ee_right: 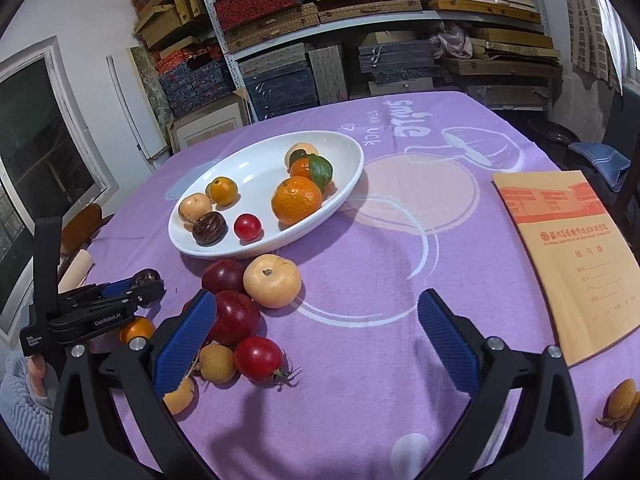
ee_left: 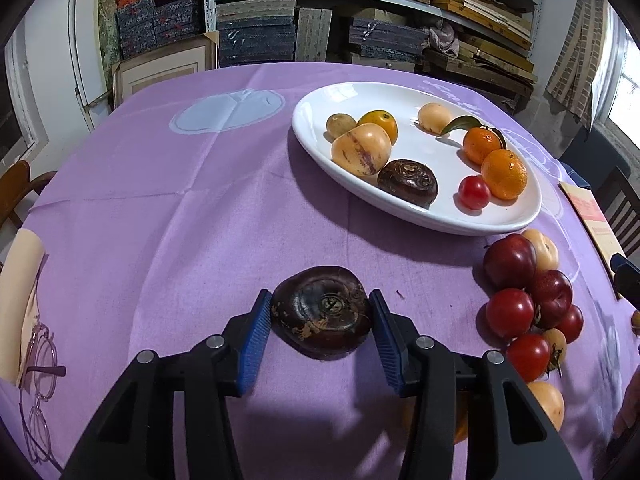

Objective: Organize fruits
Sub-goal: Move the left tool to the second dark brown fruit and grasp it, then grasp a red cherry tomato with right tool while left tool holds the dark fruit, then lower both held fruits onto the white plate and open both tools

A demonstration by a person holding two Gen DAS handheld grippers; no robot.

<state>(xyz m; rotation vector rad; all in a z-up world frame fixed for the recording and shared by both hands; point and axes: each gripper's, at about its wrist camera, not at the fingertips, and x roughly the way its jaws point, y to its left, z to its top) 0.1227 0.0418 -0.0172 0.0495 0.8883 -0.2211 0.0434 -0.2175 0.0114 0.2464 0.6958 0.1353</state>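
A dark brown flattened fruit (ee_left: 320, 320) lies on the purple cloth, and my left gripper (ee_left: 320, 296) is shut on it, a blue pad touching each side. The right wrist view shows that gripper (ee_right: 136, 284) low at the left with the brown fruit (ee_right: 146, 276) at its tip. My right gripper (ee_right: 318, 298) stands wide open above the cloth with nothing between its fingers. Its left finger (ee_right: 184, 344) overlaps a pile of loose fruit: dark red plums (ee_right: 234, 316), a pale round fruit (ee_right: 272, 280) and red tomatoes (ee_right: 258, 358). The white oval plate (ee_right: 248, 168) holds oranges, a tomato and several other fruits.
An orange notebook (ee_right: 572, 256) lies at the table's right edge, with a small orange fruit (ee_right: 622, 400) near the corner. Spectacles (ee_left: 40, 364) rest at the left edge. A wooden chair (ee_left: 16, 184) stands to the left, and loaded shelves stand behind the table.
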